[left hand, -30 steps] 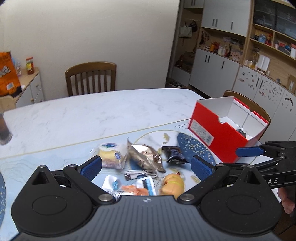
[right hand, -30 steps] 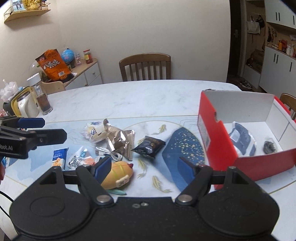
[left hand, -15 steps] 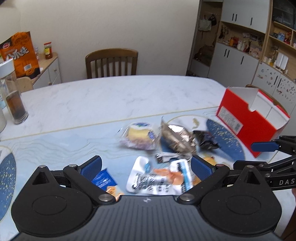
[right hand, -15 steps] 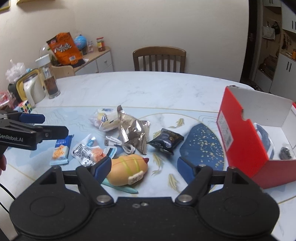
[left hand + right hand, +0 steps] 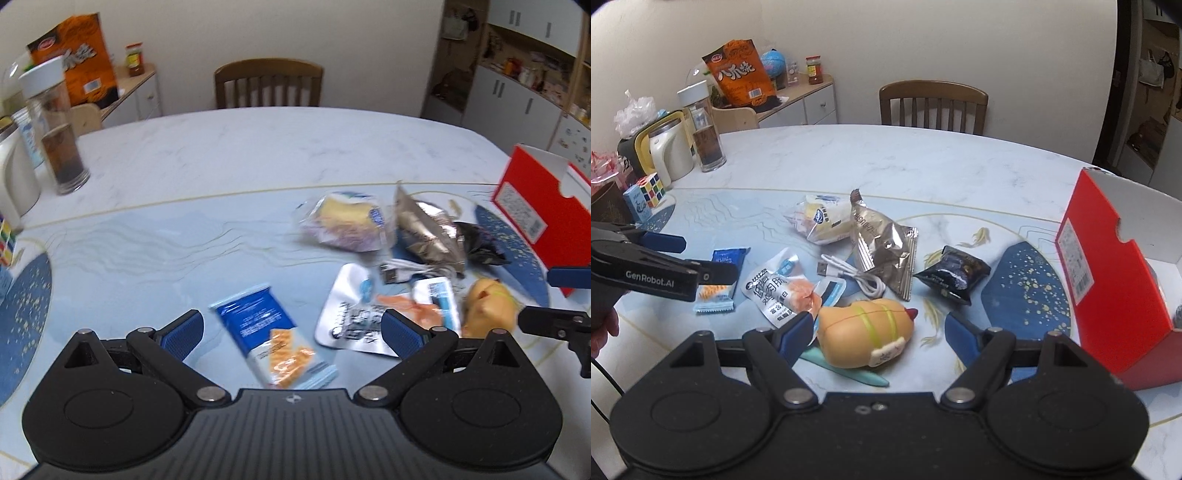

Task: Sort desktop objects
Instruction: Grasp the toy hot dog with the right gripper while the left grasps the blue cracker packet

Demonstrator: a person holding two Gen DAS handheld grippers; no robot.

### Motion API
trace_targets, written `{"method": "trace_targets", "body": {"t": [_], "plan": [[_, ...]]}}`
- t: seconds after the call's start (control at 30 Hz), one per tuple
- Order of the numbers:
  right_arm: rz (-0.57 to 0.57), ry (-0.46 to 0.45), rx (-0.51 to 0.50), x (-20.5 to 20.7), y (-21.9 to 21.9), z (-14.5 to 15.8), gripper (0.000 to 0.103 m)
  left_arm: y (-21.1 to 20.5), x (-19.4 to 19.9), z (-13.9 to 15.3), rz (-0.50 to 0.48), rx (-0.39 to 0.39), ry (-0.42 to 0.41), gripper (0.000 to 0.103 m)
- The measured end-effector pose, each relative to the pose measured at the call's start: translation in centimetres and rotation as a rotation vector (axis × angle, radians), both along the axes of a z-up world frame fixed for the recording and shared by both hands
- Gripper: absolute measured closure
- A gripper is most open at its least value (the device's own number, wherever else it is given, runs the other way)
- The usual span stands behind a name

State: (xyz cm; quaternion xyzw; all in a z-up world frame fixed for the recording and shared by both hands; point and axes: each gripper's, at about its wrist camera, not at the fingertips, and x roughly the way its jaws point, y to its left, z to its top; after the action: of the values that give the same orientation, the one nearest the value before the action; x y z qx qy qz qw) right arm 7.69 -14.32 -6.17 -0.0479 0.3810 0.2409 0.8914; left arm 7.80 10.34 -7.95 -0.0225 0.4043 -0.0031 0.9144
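Observation:
My left gripper [image 5: 291, 332] is open, and a blue cracker packet [image 5: 273, 332] lies on the table between its fingers. In the right wrist view the left gripper [image 5: 698, 258] hovers just over that packet [image 5: 718, 295]. My right gripper [image 5: 881, 334] is open around a hot dog toy [image 5: 864, 332] without gripping it. Between the two lie a white pouch [image 5: 779, 288], a USB cable [image 5: 849, 273], a silver packet [image 5: 882, 243], a bread packet [image 5: 823, 218] and a dark packet [image 5: 953, 273]. The red box [image 5: 1108, 280] stands open at the right.
A bottle [image 5: 703, 129], a kettle [image 5: 668, 155] and a puzzle cube [image 5: 652, 190] stand at the table's left edge. A wooden chair [image 5: 932, 107] is behind the far side. A teal strip [image 5: 849, 373] lies under the toy. A hand [image 5: 602, 325] holds the left gripper.
The left gripper has swung left from the pile to the blue cracker packet. The right gripper has shifted left and closer, so the hot dog toy now sits between its fingers. Both stayed open.

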Motion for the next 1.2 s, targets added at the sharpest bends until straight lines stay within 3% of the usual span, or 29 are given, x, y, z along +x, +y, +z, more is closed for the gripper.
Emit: {"method": "trace_targets", "body": {"t": [0.33,0.9,1.07,1.2], "plan": [[0.024,0.021,-0.011,1.1,0.8,-1.7,0.025,0.8,0.3,-1.5,0.051,0.003,0.044,0.001],[0.025,0.059,-0.016,3.5,1.7,-4.3,0.024,0.3,1.1,-2.6,0.041,-0.017,0.063,0.007],[0.025,0.061,-0.010,3.6,1.6,-4.2,0.024,0.8,1.2,-2.5,0.046,-0.057,0.051,0.020],[0.025,0.062,-0.012,3.6,1.7,-4.1,0.024,1.7,1.0,-1.9,0.101,-0.074,0.020,0.021]]}}
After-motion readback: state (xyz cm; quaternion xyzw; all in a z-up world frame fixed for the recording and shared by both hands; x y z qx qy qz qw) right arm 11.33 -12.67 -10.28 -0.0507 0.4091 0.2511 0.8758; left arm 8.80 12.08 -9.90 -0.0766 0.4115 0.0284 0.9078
